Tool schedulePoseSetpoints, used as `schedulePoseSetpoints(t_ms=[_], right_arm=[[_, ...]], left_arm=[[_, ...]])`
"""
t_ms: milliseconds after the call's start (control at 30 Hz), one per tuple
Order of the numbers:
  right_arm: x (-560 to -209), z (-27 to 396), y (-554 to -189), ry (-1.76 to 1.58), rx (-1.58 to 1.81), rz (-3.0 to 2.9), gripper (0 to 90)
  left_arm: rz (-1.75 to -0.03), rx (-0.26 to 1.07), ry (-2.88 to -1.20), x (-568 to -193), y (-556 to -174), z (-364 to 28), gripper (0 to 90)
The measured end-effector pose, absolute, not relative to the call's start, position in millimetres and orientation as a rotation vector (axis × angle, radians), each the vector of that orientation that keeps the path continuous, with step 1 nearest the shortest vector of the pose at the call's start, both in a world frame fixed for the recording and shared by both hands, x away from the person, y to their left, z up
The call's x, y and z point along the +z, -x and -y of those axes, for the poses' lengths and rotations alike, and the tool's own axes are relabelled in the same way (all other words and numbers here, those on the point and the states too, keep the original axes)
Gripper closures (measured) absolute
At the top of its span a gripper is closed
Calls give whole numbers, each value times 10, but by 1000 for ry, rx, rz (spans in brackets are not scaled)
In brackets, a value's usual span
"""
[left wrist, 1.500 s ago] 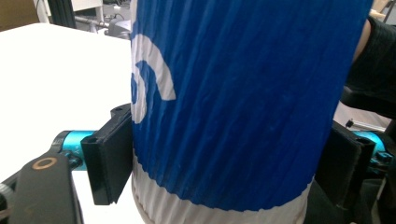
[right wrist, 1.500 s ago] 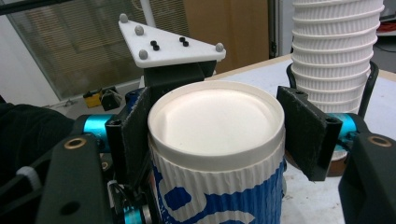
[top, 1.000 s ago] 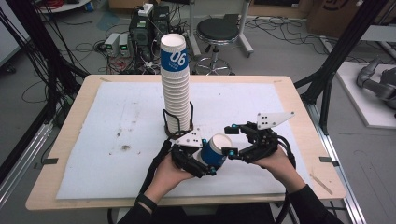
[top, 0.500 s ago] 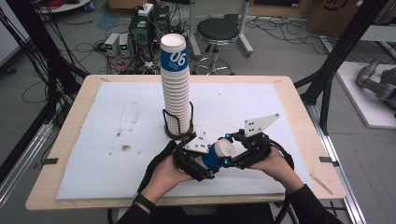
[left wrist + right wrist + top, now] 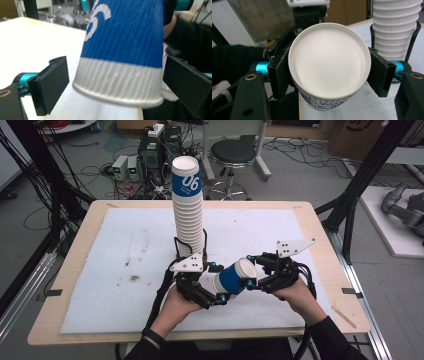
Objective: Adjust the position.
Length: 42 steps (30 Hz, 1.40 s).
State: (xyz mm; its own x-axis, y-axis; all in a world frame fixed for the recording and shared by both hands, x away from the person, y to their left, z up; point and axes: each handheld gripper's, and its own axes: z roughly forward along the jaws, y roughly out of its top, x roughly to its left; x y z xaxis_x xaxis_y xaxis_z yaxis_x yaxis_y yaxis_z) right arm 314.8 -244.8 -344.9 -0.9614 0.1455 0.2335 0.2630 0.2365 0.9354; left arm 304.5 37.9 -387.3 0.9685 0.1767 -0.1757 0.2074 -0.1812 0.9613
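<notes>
A blue and white paper cup [image 5: 232, 279] lies tilted in the air between both grippers, near the table's front middle. My right gripper [image 5: 252, 272] is shut on the cup [image 5: 329, 62]; its pads [image 5: 280, 75] press both sides near the round white end that faces its camera. My left gripper [image 5: 218, 284] is open, and its jaws have just been opening. In the left gripper view the cup [image 5: 120, 50] stands between the pads [image 5: 50, 85] with a gap on each side.
A tall stack of the same cups [image 5: 187, 210] stands in a black wire holder [image 5: 176, 245] just behind the grippers, close to the right gripper [image 5: 397, 27]. A white mat [image 5: 115, 270] covers the wooden table. Cables, boxes and a stool sit beyond the far edge.
The right jaws closed onto the cup. The left jaws, which held it before, have spread away from it. Both hands stayed about where they were.
</notes>
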Motion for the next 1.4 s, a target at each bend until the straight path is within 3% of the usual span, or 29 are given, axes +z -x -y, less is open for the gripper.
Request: schedulePoseSetpoints(t_ms=[300, 367, 600, 733, 1067, 1233, 1300, 1400], right_arm=[[-3474, 2430, -3142, 396, -1891, 2329, 298], [-3476, 2426, -3138, 390, -1887, 2329, 299], [-3490, 2434, -3159, 376, -1830, 2353, 295], [-3488, 2438, -3169, 391, -1758, 2404, 205], [-3396, 2416, -3108, 351, -1581, 2652, 205], [-3490, 2325, -3112, 338, -1480, 2705, 209], [-3513, 2312, -3117, 319, -1477, 2693, 276], [-3514, 2332, -3125, 302, -1516, 2648, 286]], left_arm=[[-281, -83, -1731, -3935, -3069, -332, 61], [-259, -88, -1730, -3922, -3064, -355, 163], [-245, -64, -1827, -3830, -3054, -373, 187], [-242, -33, -1898, -3756, -3042, -373, 191], [-227, 80, -2165, -3649, -2992, -306, 194], [-217, 103, -2188, -3617, -2967, -279, 194], [-219, 104, -2181, -3607, -2966, -291, 194], [-214, 104, -2139, -3607, -2970, -310, 161]])
